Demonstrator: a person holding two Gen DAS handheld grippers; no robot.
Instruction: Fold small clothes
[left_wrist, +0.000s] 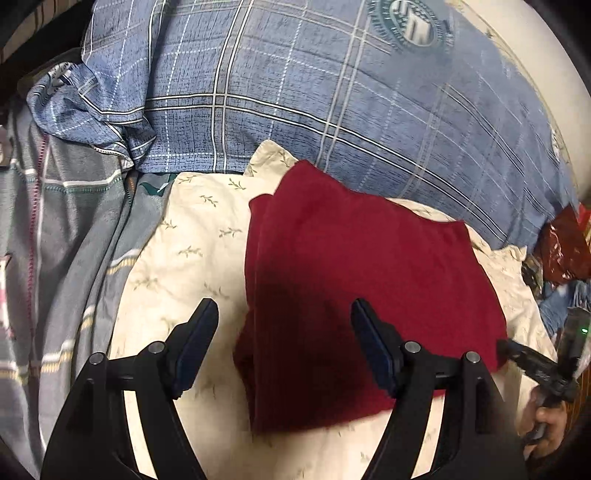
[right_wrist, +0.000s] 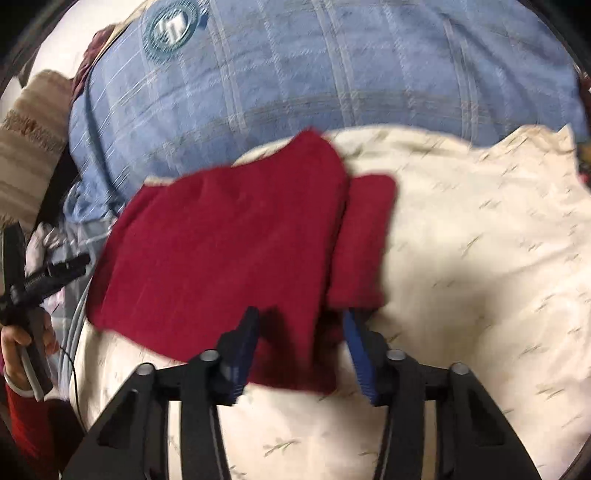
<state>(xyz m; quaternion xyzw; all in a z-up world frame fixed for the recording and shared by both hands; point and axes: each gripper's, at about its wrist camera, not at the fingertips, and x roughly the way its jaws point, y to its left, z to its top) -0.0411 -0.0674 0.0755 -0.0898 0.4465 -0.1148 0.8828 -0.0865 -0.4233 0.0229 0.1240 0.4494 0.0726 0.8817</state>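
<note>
The red cloth (left_wrist: 369, 288) lies on the cream sheet (left_wrist: 192, 236) of the bed, just in front of the blue checked pillow (left_wrist: 332, 92), with its far corner touching or overlapping the pillow's edge. It looks already doubled: a layered edge runs down its left side in the left wrist view, and in the right wrist view a narrower red flap pokes out beyond the main panel on the side away from the pillow's round badge.

The left tool (left_wrist: 284, 347) hangs with its fingers spread wide, straddling the cloth's left edge and gripping nothing. The right tool (right_wrist: 301, 350) is also parted, its two blue pads either side of the cloth's near corner; the fabric passes between them, but I cannot tell whether it is only lying there or lightly caught.

To do the next fold well, I judge each tool should take a near corner through every layer, lift both together, and carry them toward the pillow so the edges meet square. The stray flap wants tucking in line first, or the stack will end up crooked.

The right wrist view is smeared by motion, so the cloth's seams and its kind are unreadable. The underside of the cloth and the layer count are hidden. Each view cuts off the other tool, showing only its dark body and part of a hand.
</note>
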